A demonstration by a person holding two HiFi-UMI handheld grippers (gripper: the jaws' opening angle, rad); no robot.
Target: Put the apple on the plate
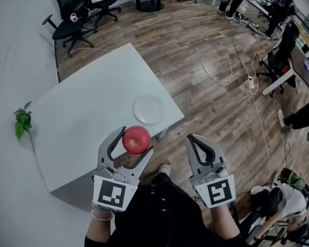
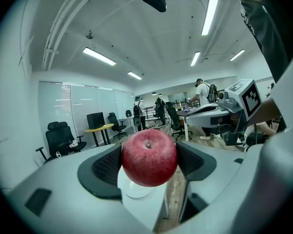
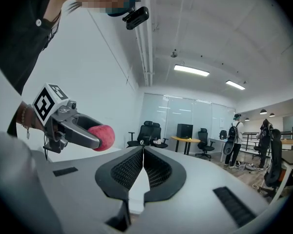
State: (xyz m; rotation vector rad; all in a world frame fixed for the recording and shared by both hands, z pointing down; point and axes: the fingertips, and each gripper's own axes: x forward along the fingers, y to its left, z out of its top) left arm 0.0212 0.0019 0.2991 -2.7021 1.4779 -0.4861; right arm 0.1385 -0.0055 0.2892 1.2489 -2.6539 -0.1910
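A red apple (image 1: 136,139) is clamped between the jaws of my left gripper (image 1: 133,142), held in the air over the near right edge of the white table (image 1: 82,122). In the left gripper view the apple (image 2: 149,157) fills the gap between the jaws, with the white plate (image 2: 136,191) showing just below it. The plate (image 1: 149,109) lies near the table's right corner, a little beyond the apple. My right gripper (image 1: 193,141) hangs over the floor beside the table, jaws shut and empty. The right gripper view shows the apple (image 3: 102,137) in the left gripper at the left.
A green leafy sprig (image 1: 22,121) lies at the table's left edge. Black office chairs (image 1: 72,19) stand beyond the table. White cables (image 1: 232,60) run across the wooden floor at the right, where people (image 1: 298,118) sit near desks.
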